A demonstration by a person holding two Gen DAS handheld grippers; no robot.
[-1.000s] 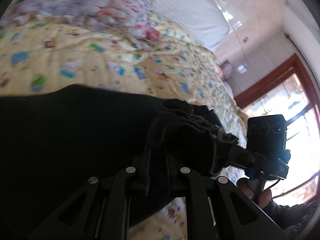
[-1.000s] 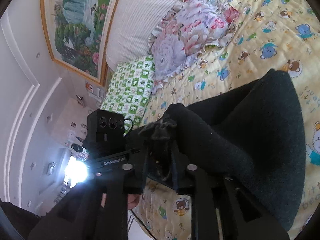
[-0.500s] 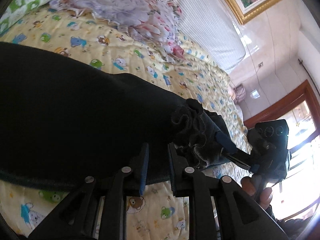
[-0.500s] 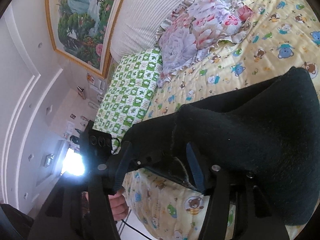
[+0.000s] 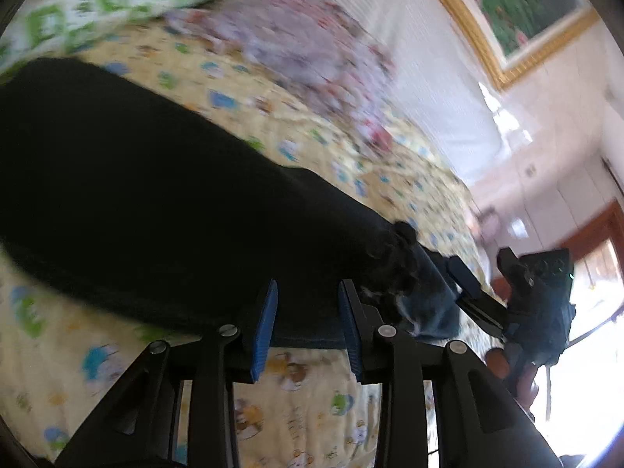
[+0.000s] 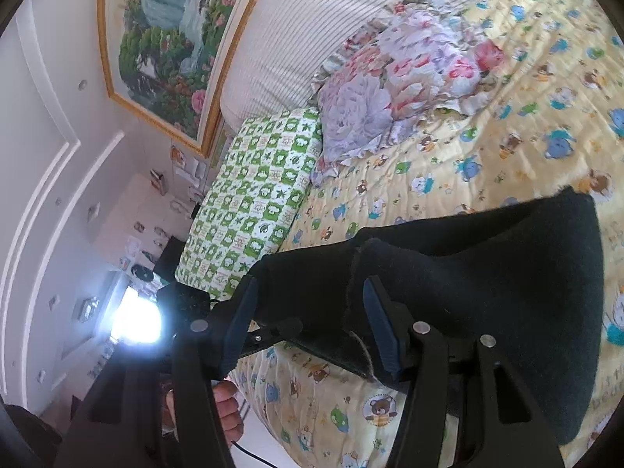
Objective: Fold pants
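Note:
The black pants (image 5: 163,210) lie folded on the yellow cartoon-print bedspread (image 5: 296,401); they also show in the right wrist view (image 6: 487,296). My left gripper (image 5: 306,327) is open, its blue pads on either side of the pants' near edge, not pinching it. My right gripper (image 6: 312,327) is open too, with the bunched waistband end between its spread fingers. The right gripper also shows in the left wrist view (image 5: 468,288), at the pants' right end. The left gripper shows at the left of the right wrist view (image 6: 183,300).
A floral pillow (image 6: 394,89) and a green checked pillow (image 6: 253,202) lie at the head of the bed, by a striped headboard (image 6: 331,19). The bed edge (image 6: 273,417) runs just below the pants. A window glares behind each gripper.
Both grippers have opened and let go of the pants' waistband end, which now lies lower on the bedspread. The left wrist view has swung towards the pillows.

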